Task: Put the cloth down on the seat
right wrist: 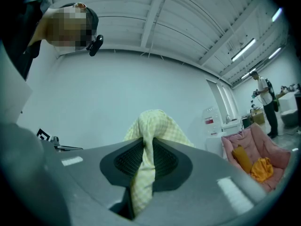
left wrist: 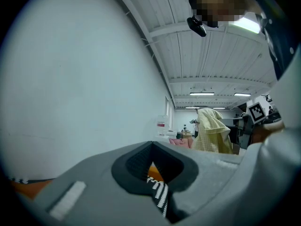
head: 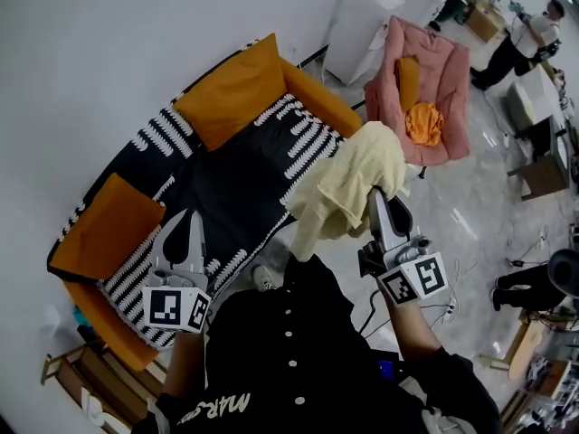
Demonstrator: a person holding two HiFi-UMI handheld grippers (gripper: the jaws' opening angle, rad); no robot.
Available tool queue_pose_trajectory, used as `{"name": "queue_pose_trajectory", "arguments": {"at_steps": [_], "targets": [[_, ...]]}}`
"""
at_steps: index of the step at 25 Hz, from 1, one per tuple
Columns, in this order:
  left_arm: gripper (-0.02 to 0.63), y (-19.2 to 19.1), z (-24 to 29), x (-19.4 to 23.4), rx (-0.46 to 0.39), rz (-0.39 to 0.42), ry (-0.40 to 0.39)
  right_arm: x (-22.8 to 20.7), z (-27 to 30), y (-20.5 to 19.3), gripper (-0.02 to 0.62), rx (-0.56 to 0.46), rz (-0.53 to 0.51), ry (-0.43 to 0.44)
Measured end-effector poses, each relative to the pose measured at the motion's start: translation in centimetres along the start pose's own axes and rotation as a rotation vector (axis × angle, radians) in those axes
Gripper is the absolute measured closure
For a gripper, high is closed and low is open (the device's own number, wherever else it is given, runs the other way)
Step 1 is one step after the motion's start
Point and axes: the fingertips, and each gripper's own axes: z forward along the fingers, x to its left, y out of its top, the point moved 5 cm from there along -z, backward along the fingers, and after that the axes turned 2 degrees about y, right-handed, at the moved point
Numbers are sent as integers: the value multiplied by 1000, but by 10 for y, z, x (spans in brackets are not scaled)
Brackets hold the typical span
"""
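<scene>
**Above the sofa, the cloth hangs from the right gripper**

Over the sofa's [head: 298, 125] left front corner, the left gripper [head: 187, 233] hovers with its jaws closed on nothing. Through the gap in its pads, a strip of the sofa's black-and-white pattern and a bit of orange show. Its marker cube faces the head camera.

The seat [head: 226, 174] is black with white dashes. One orange cushion [head: 110, 224] lies at the sofa's left end and another [head: 237, 89] against its back.

Near the sofa's right front corner, the cloth [head: 353, 183], pale yellow with a fine check, is in the air and clear of the seat. It bunches over the jaws and drapes down towards the sofa's front edge. The right gripper [head: 375, 211] has its jaws clamped on a fold of it, and the fabric runs down between the pads.

Right of the sofa and well apart from it stands a pink chair [head: 452, 61] with an orange bundle [head: 423, 123] on it. Beyond that, a person [head: 525, 43] stands by some boxes.
</scene>
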Motion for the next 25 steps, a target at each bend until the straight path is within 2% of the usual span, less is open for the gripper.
{"name": "queue_pose_trajectory", "arguments": {"at_steps": [6, 14, 19, 25], "targets": [[606, 0, 20, 10, 16, -4, 47, -20, 27, -3, 522, 15, 13, 20], [606, 7, 63, 22, 8, -16, 115, -47, 91, 2, 522, 30, -4, 108], [606, 8, 81, 27, 15, -41, 185, -63, 130, 9, 522, 56, -12, 175], [606, 11, 84, 38, 10, -58, 311, -65, 185, 6, 522, 88, -9, 306]]}}
